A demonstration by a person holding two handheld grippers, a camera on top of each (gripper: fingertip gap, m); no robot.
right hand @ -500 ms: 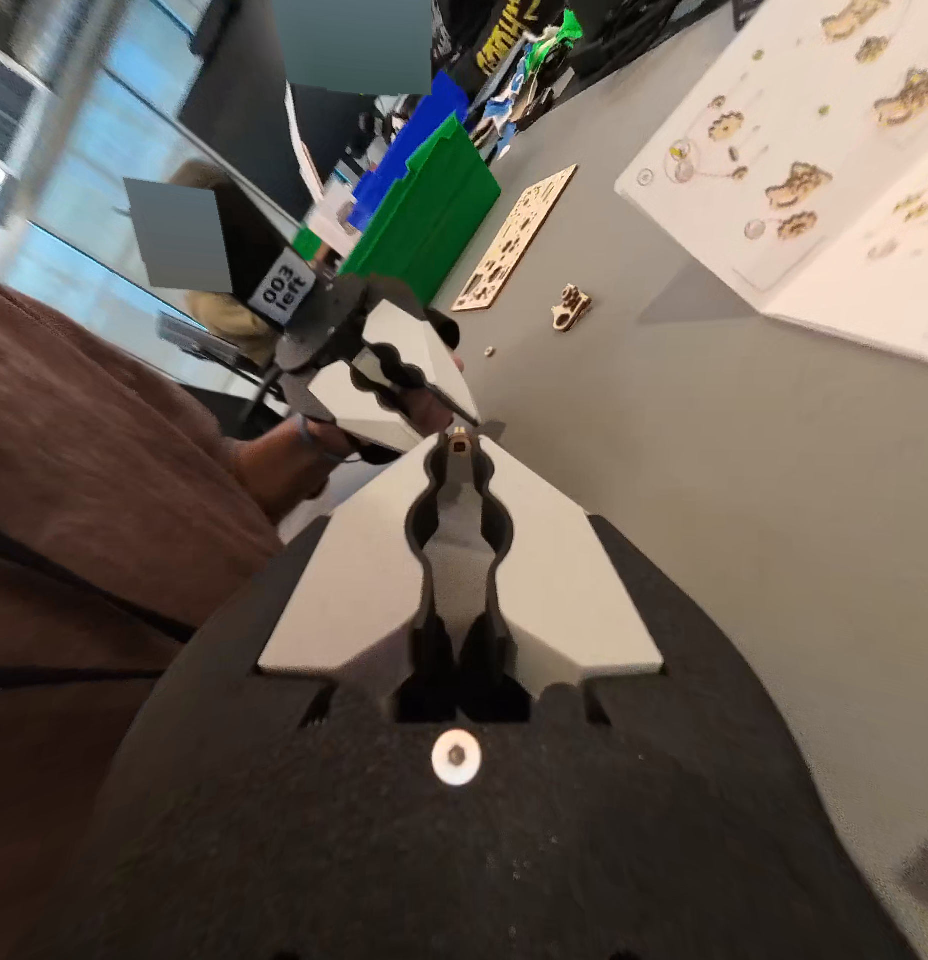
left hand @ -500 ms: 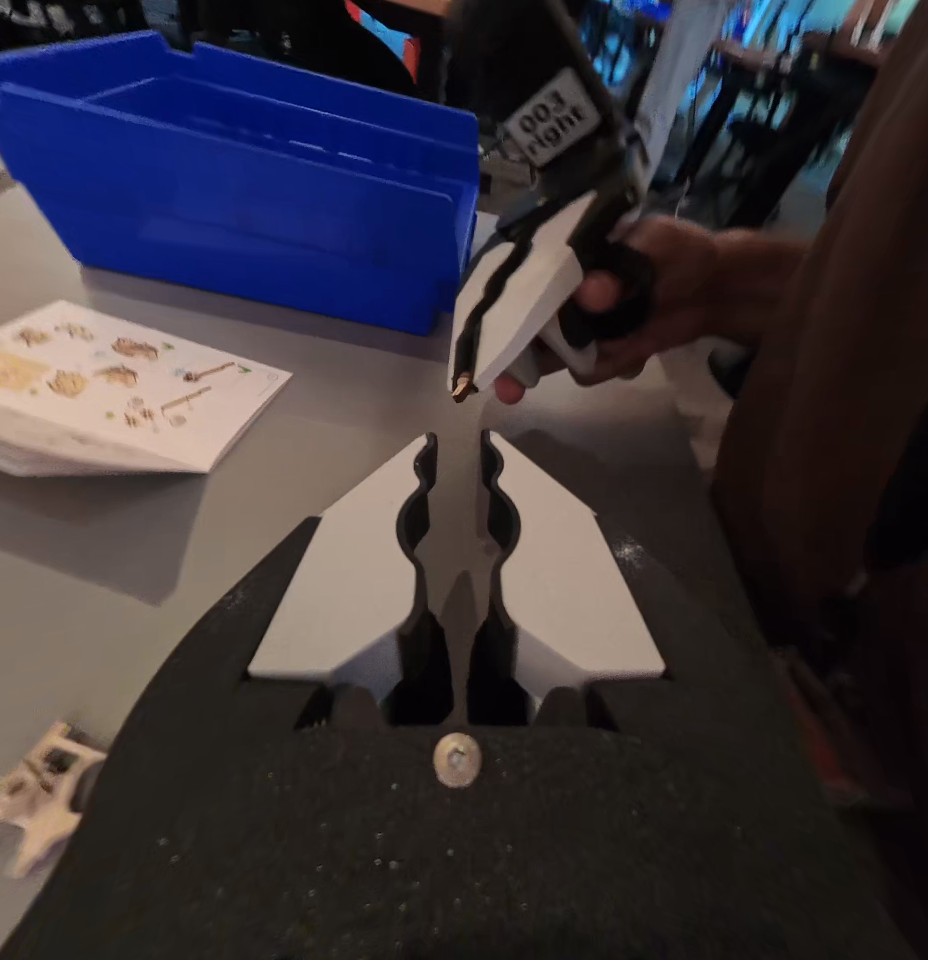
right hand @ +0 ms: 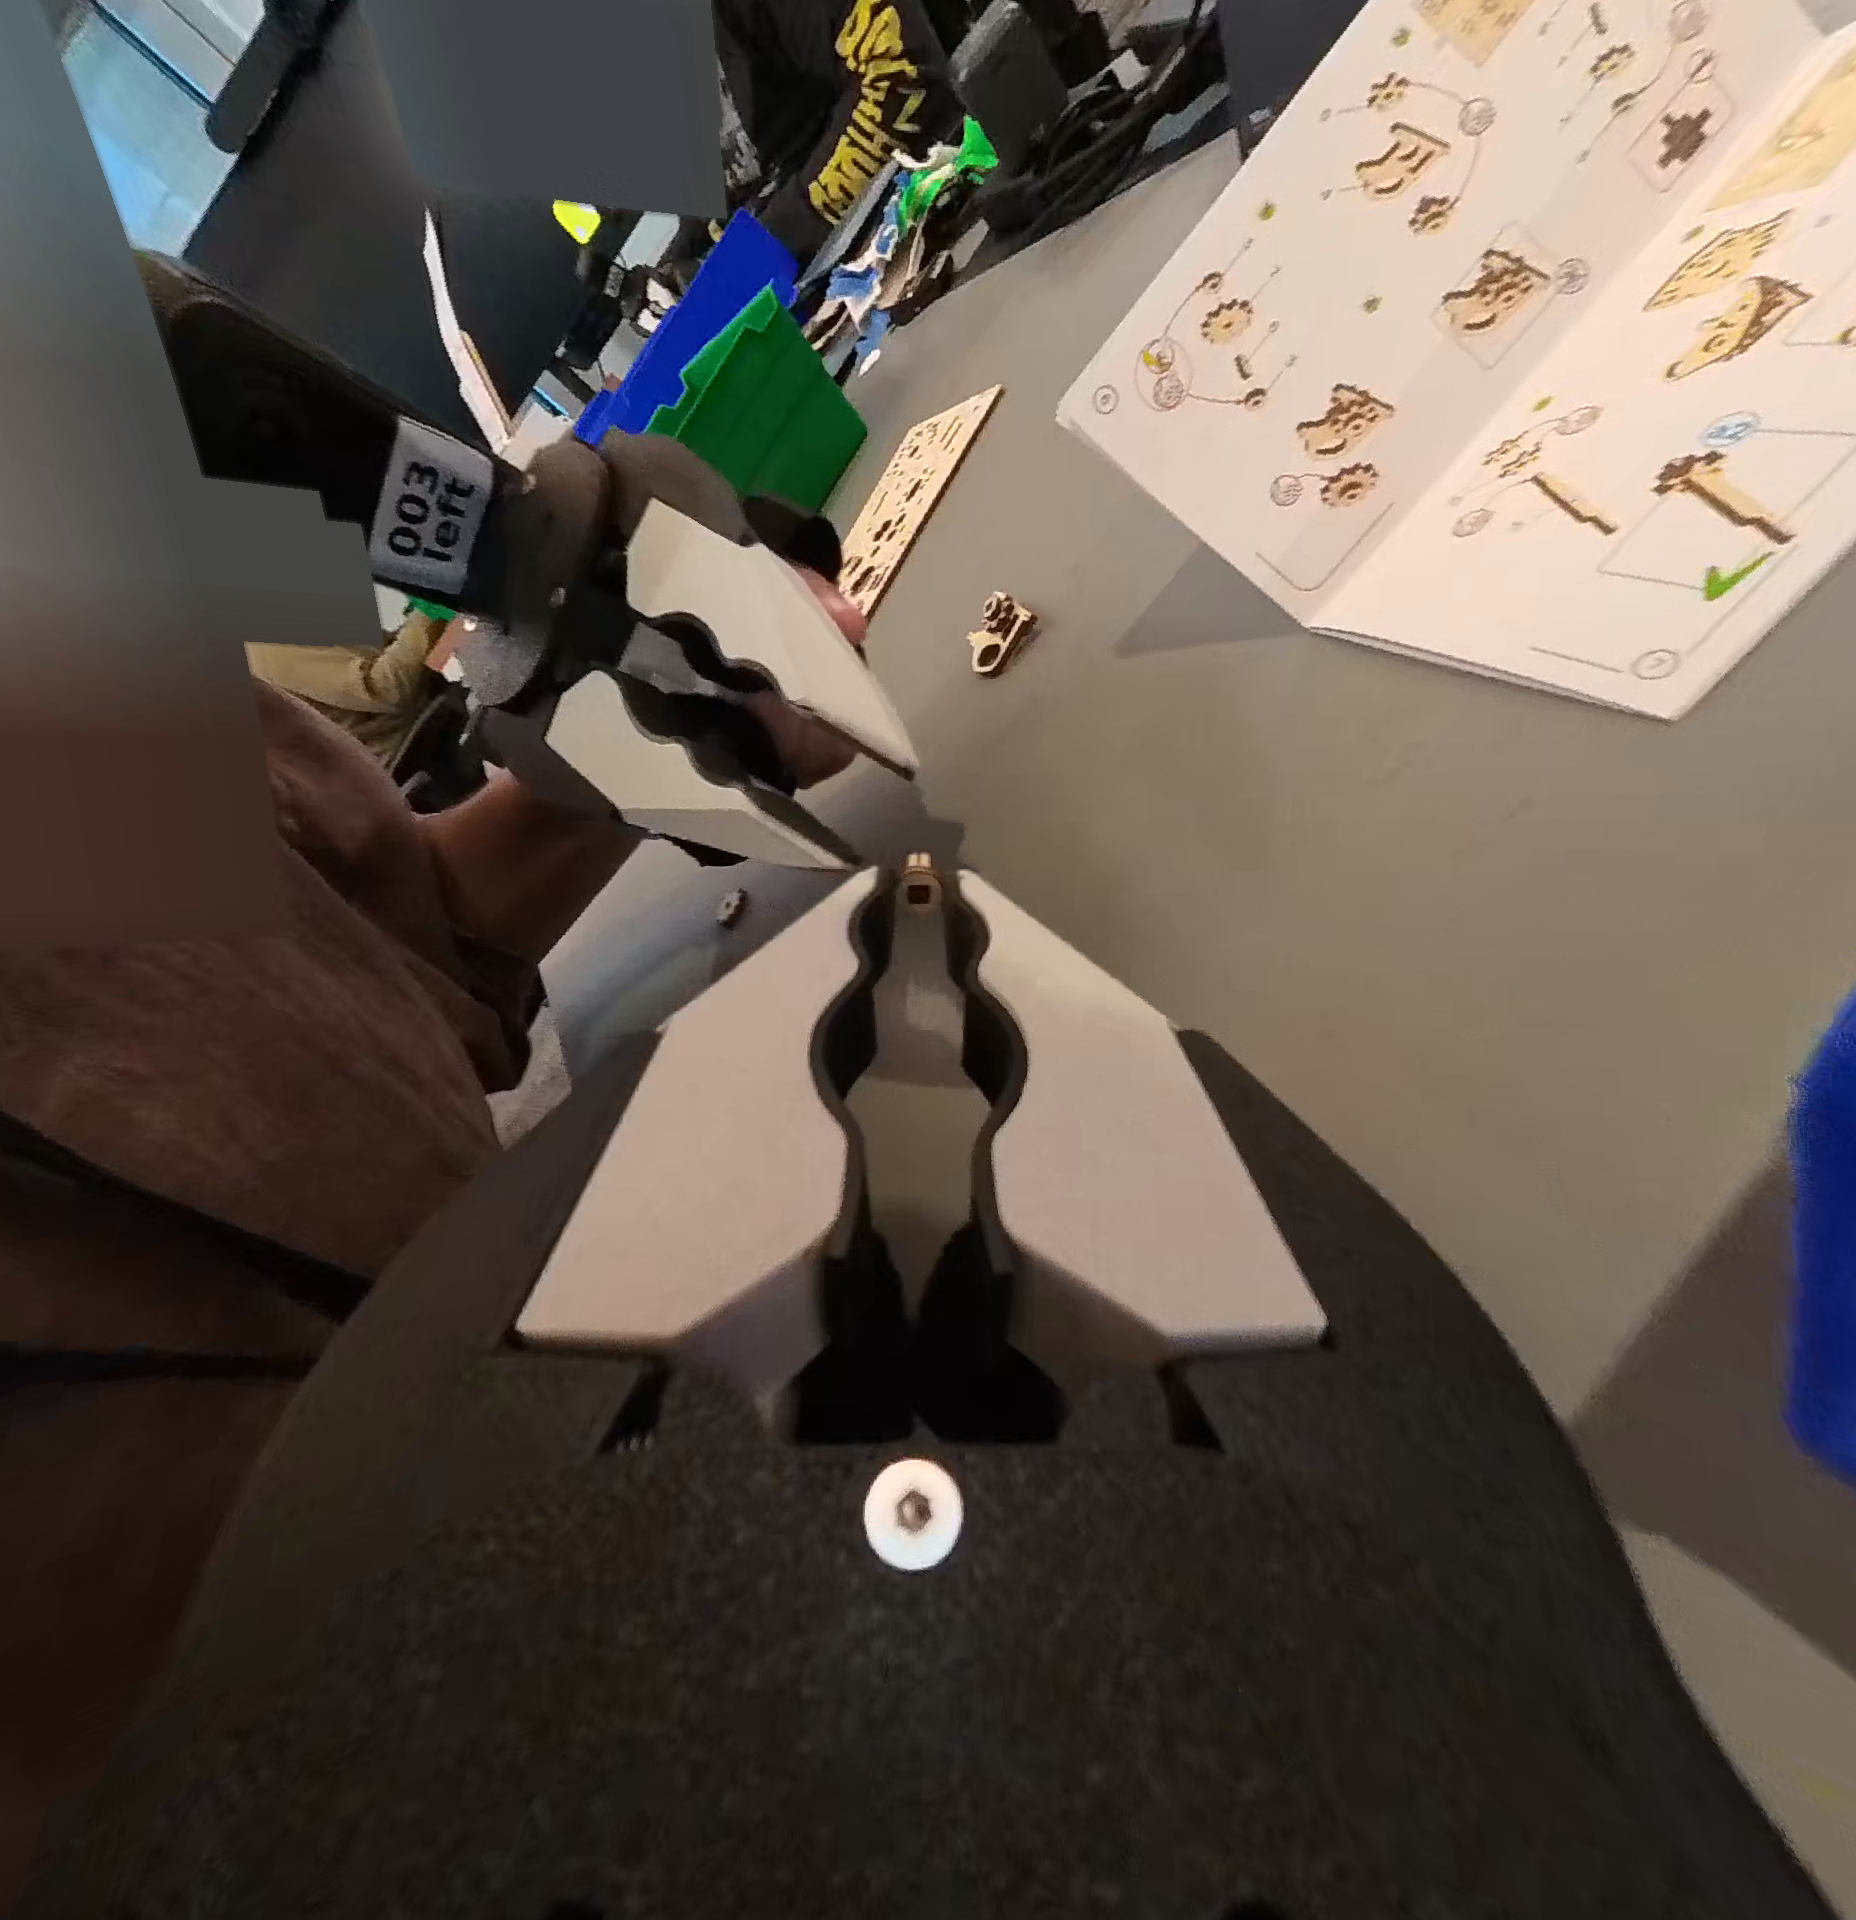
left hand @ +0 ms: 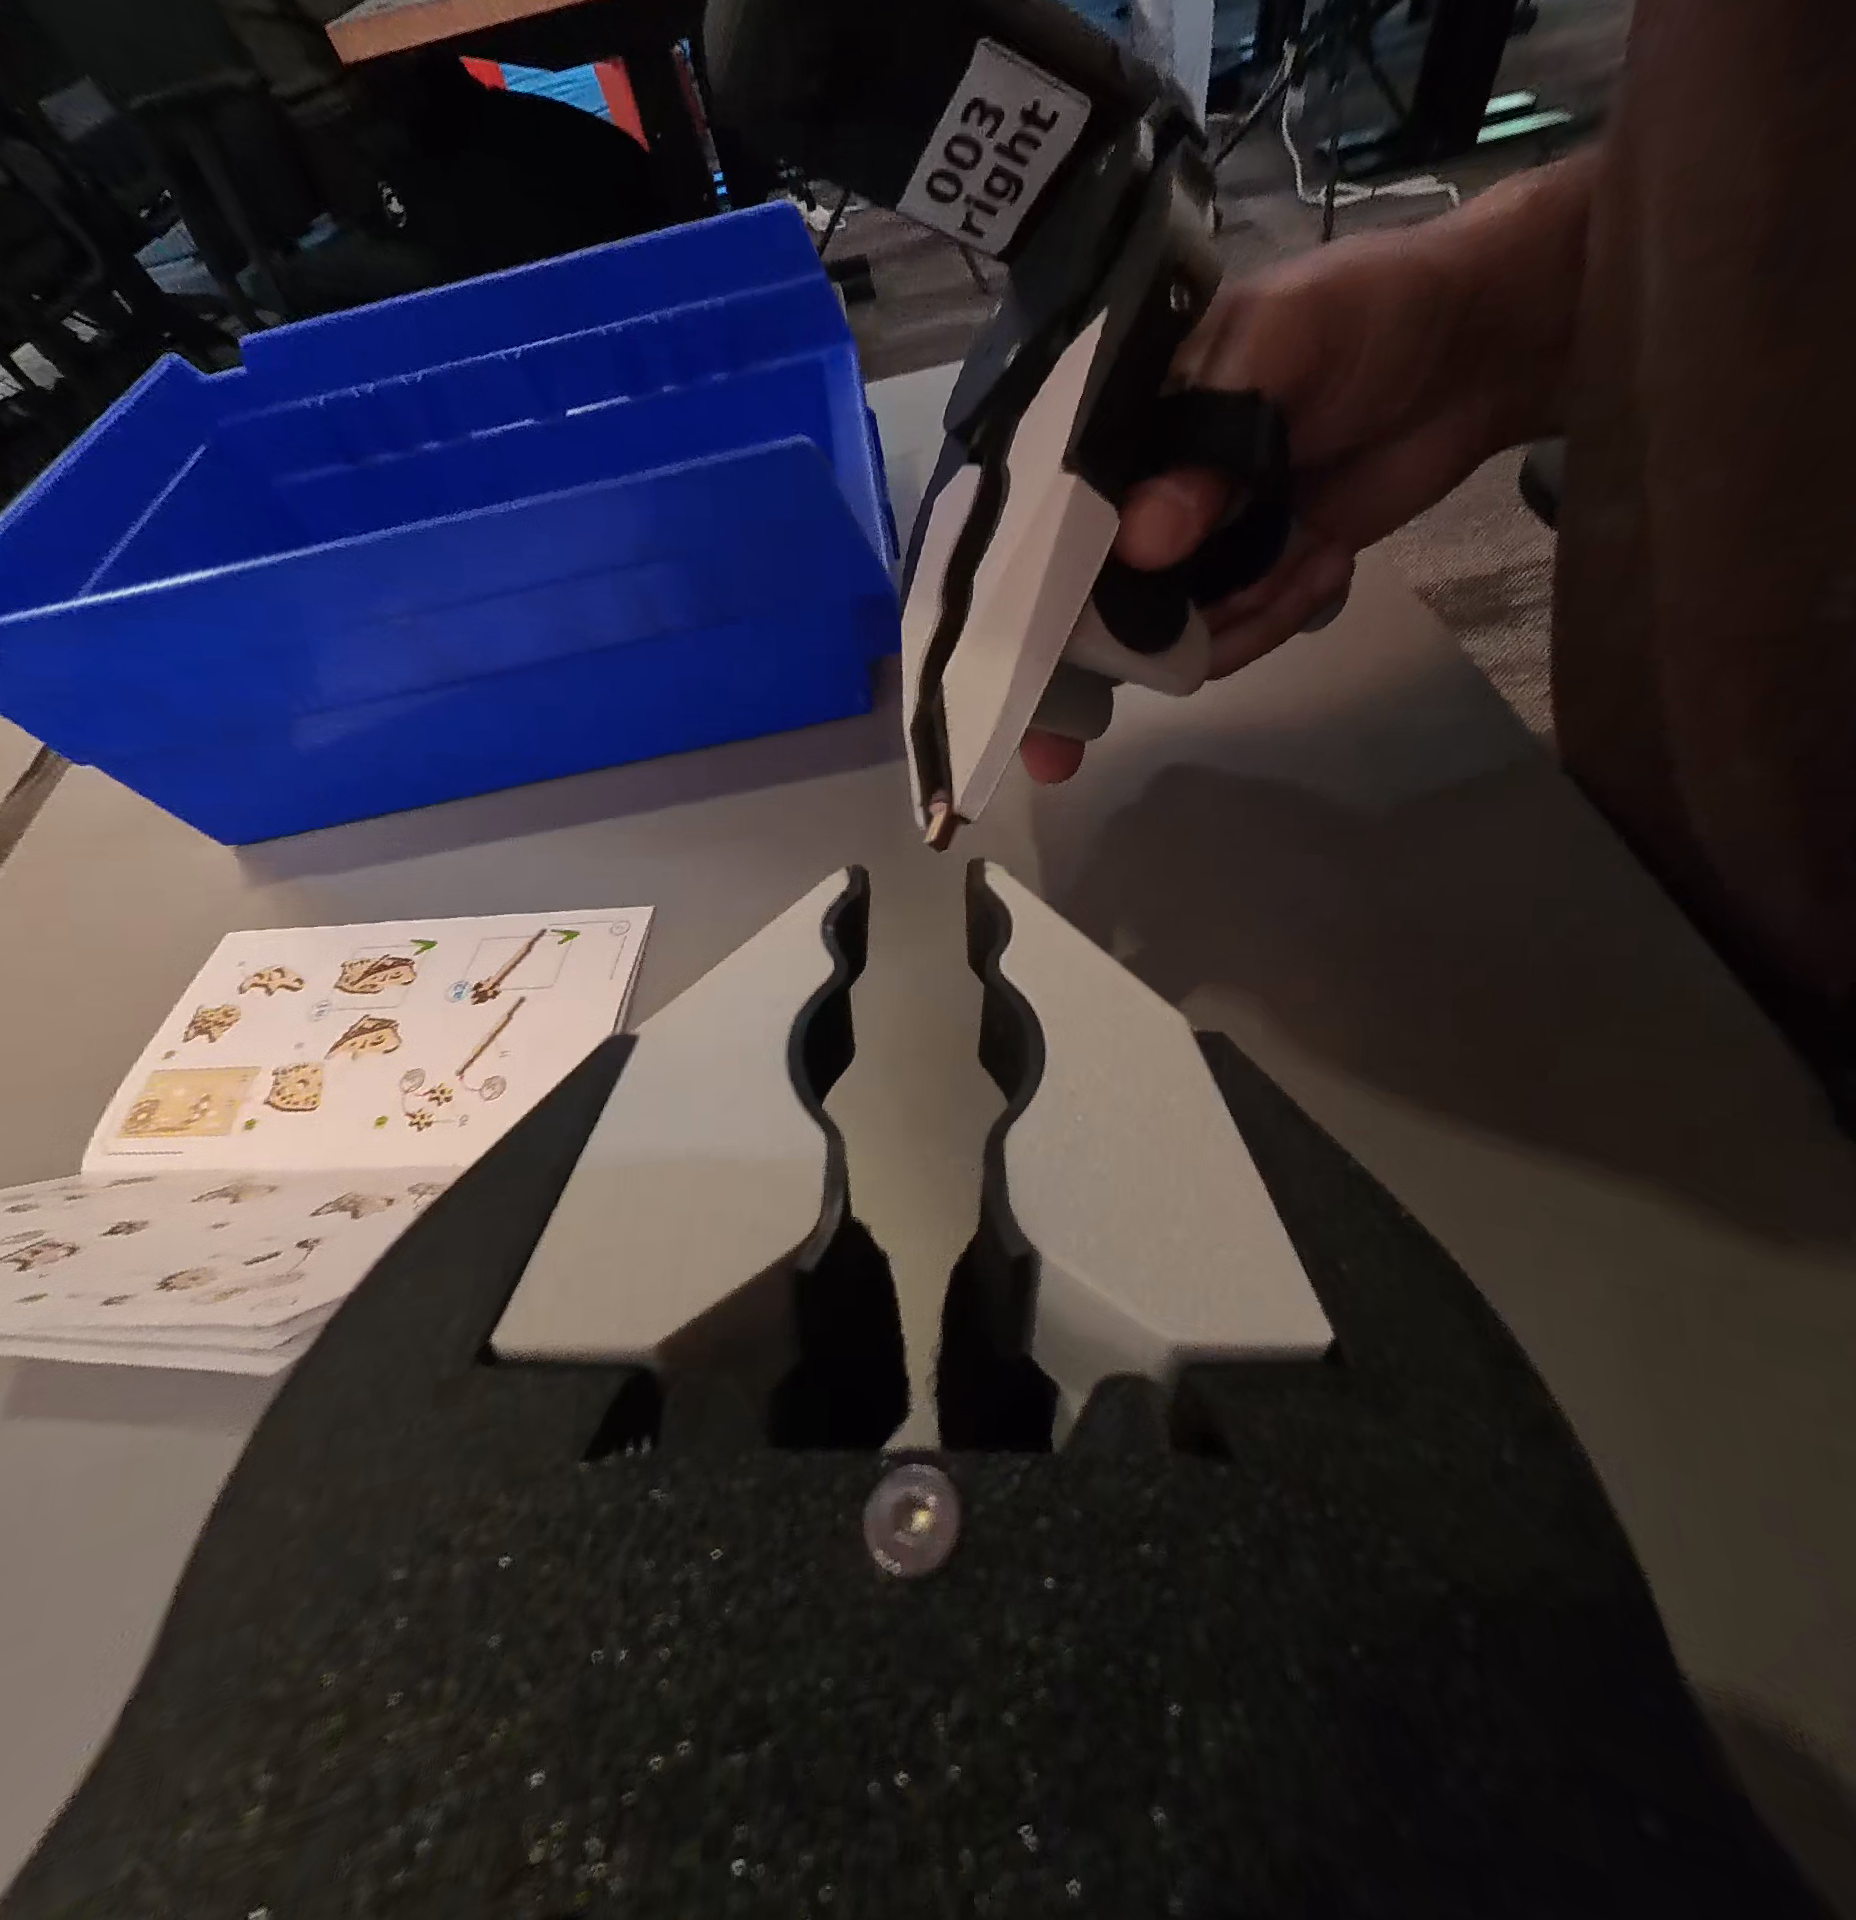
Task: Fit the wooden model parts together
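My right gripper (right hand: 920, 885) is shut on a small wooden piece (right hand: 918, 889), pinched at the very fingertips. In the left wrist view it (left hand: 939, 821) points down, and the wooden piece (left hand: 942, 829) sticks out just beyond my left gripper's tips. My left gripper (left hand: 916, 873) is open and empty above the grey table (left hand: 1319, 935). In the right wrist view the left gripper (right hand: 882, 816) sits just left of the held piece. A small wooden sub-assembly (right hand: 1002, 629) and a wooden parts sheet (right hand: 919, 499) lie farther off on the table.
A blue bin (left hand: 436, 540) stands behind the left gripper. An open instruction booklet (left hand: 384, 1039) lies to its left and also shows in the right wrist view (right hand: 1526, 364). A green bin (right hand: 758, 416) stands far back. A small dark gear (right hand: 732, 906) lies near the person's sleeve (right hand: 228, 1039).
The left wrist view has lifted and swung, so the booklet sits closer and the wooden assembly at lower left is out of view. The right gripper still holds the piece by the left's tips.
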